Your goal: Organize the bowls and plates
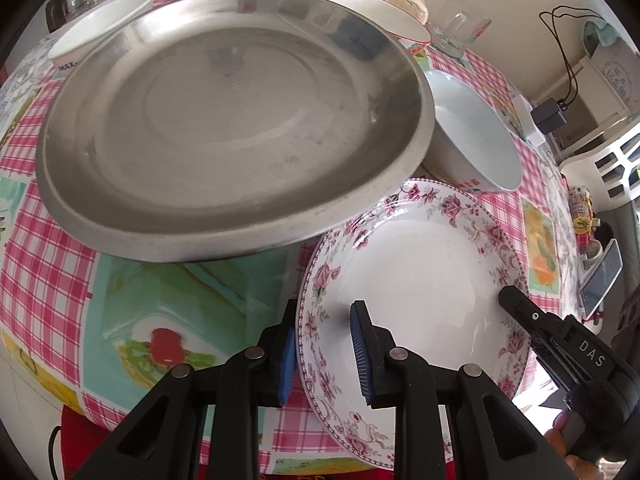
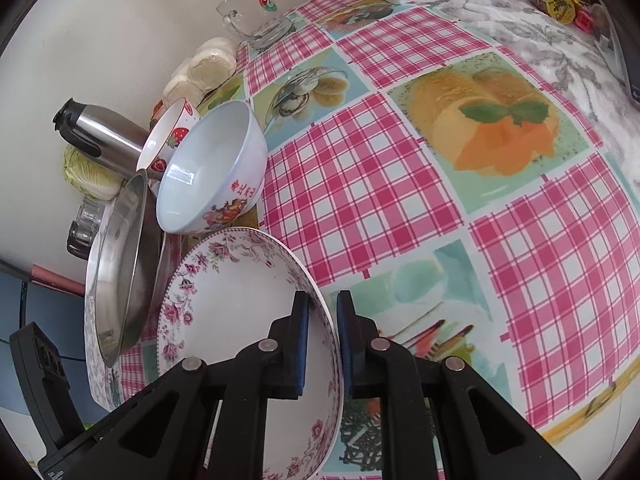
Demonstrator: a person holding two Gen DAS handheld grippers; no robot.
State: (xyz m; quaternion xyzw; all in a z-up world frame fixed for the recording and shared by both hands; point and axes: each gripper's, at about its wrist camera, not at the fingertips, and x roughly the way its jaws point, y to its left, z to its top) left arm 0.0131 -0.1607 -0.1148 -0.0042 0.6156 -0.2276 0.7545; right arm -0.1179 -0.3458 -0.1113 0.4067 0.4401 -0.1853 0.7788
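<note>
Glossy glazed floral plate (image 1: 420, 280), dull scuffed steel tray (image 1: 224, 120), shiny smooth plastic-looking checked tablecloth (image 2: 400, 184).

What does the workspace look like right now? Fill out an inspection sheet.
Surface: table under a pink-checked food-print cloth.
Job's things: floral plate held by its rim; steel tray; pale blue bowl; strawberry bowl; white dish.
Clutter: glass mug, steel flask, buns, cabbage.
Grippers: left gripper and right gripper both clamp the plate's rim.
Cables: black cord on the wall.
Surroundings: white basket, phone.
</note>
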